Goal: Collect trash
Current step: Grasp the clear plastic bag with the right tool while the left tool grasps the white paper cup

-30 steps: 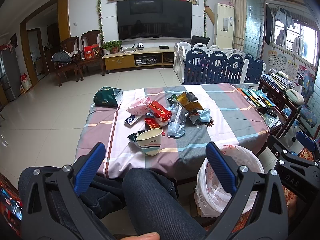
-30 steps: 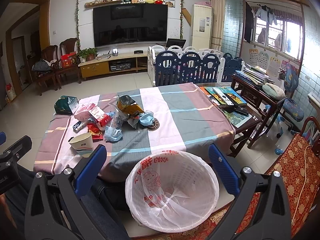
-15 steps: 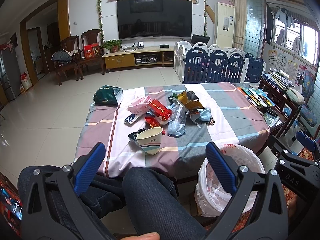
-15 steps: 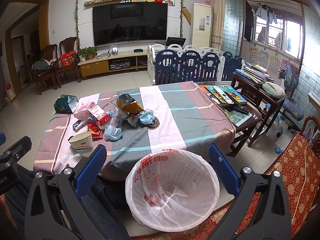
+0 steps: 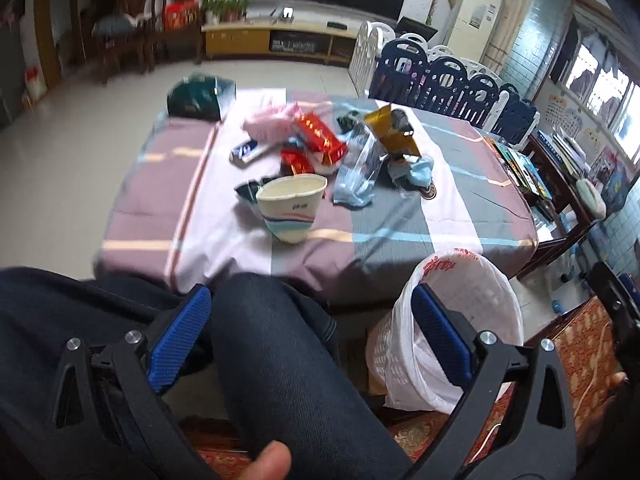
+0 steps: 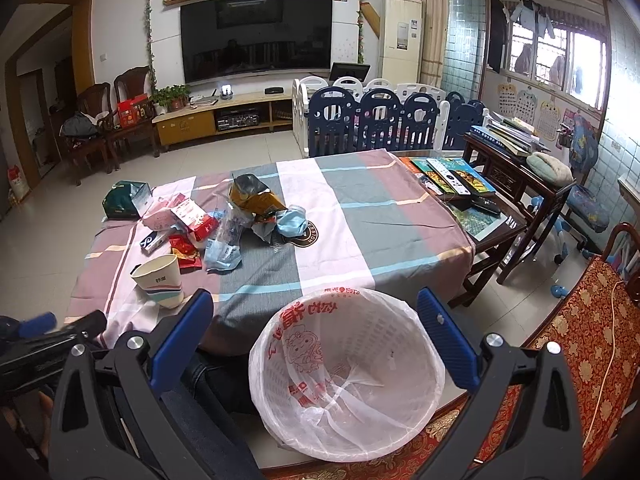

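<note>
Your left gripper (image 5: pixel 310 322) hangs spread and empty above your knee (image 5: pixel 276 360); your right gripper (image 6: pixel 314 330) is also spread wide, holding nothing, over the bag-lined white wastebasket (image 6: pixel 348 380) at the near table edge. Farther, a paper cup (image 6: pixel 158 280) lies tipped on the striped tablecloth (image 6: pixel 360 236), with wrappers (image 6: pixel 192 224) and a blue face mask (image 6: pixel 292 222) heaped beyond it.

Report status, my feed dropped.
Both tools open, empty. Trash pile untouched on table; paper cup nearest. Lined bin empty. Nothing blocking.
</note>
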Tool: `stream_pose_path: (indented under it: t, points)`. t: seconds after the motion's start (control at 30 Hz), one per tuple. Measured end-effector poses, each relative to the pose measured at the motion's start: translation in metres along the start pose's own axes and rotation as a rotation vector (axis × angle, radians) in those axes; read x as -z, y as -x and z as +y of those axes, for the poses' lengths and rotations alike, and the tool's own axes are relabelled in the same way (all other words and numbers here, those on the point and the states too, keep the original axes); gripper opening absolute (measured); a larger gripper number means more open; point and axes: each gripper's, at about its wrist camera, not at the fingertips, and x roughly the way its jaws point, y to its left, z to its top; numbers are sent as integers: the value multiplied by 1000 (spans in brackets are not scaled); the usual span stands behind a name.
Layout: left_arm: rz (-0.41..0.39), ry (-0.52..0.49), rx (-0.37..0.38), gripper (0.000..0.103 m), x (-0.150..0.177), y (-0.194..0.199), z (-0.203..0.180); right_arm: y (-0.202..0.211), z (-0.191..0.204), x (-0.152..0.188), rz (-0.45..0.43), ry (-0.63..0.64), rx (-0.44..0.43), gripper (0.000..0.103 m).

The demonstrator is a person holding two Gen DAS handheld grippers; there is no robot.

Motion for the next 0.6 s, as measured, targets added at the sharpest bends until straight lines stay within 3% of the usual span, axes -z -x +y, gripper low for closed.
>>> stream_pose_path:
  t: [0.2,0.27,0.33,0.47,0.53,0.6]
  points:
    - [0,116,7,99,-10,-30,31,-33,-1,1,75,-35,-27,100]
    - [20,160,-22,85,-25,-42,32,-44,3,1,87,-44,-37,100]
    - [37,180,-98,80,-47,-57,27,-59,7,-4,101,-57,-48,100]
    - [68,154,-170,84,-88,-102,11,-74,7,-19,59,-121,-95,100]
    - [91,144,-158,92,-93,-122,9,-80,9,-27,49,-122,-88,100]
    - [108,152,-141,93,-92,-139,13,-91,14,-33,61,-102,-79,100]
